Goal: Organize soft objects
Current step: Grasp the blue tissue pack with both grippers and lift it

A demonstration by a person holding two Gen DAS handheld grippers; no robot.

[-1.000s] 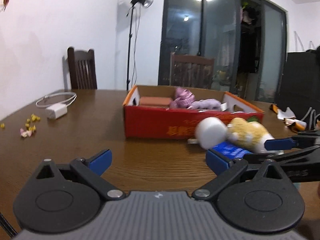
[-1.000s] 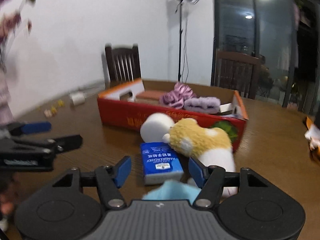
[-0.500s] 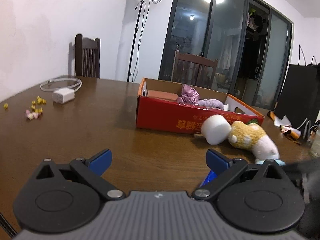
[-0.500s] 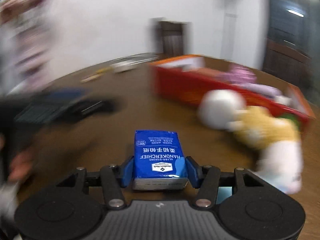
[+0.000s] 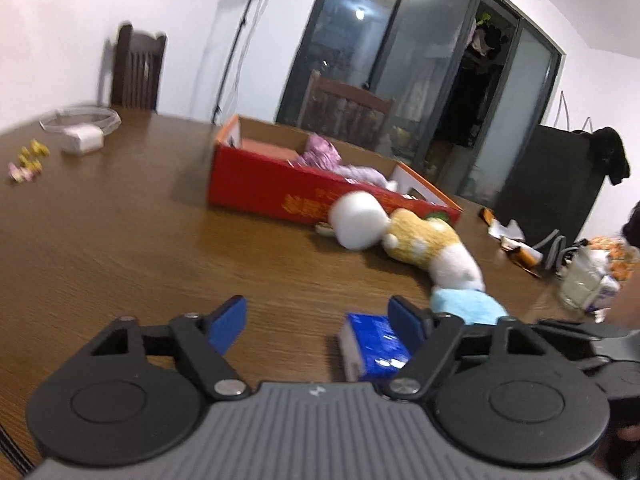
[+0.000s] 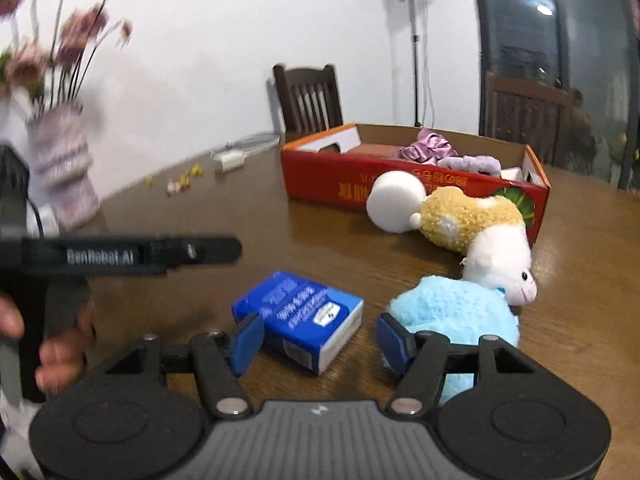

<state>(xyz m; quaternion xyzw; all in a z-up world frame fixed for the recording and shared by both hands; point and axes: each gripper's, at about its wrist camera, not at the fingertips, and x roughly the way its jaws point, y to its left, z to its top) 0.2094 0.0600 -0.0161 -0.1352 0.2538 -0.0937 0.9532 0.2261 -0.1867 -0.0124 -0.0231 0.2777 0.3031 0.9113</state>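
A blue tissue pack [image 6: 300, 316] lies skewed on the brown table between the fingers of my right gripper [image 6: 320, 340]. Its jaws are opening and the right pad stands clear of the pack. My left gripper [image 5: 316, 320] is closing, with the same pack [image 5: 376, 344] just inside its right finger and unpressed. A light-blue plush [image 6: 456, 312], a yellow-and-white plush [image 6: 476, 224] and a white foam ball [image 6: 394, 200] lie in front of the red box [image 6: 332, 184]. Purple scrunchies [image 6: 424, 148] lie inside the box.
A vase of flowers [image 6: 64, 168] stands at the left table edge. A white charger with cable [image 5: 82, 140] and small candies [image 5: 28, 160] lie far left. A plastic bag [image 5: 588, 280] and clutter sit at the right. A person's hand [image 6: 52, 352] holds the left gripper.
Half a second ago the right gripper's pads were on the tissue pack; now they have spread and the pack lies skewed on the table. The left gripper's jaws have narrowed and it has come beside the pack.
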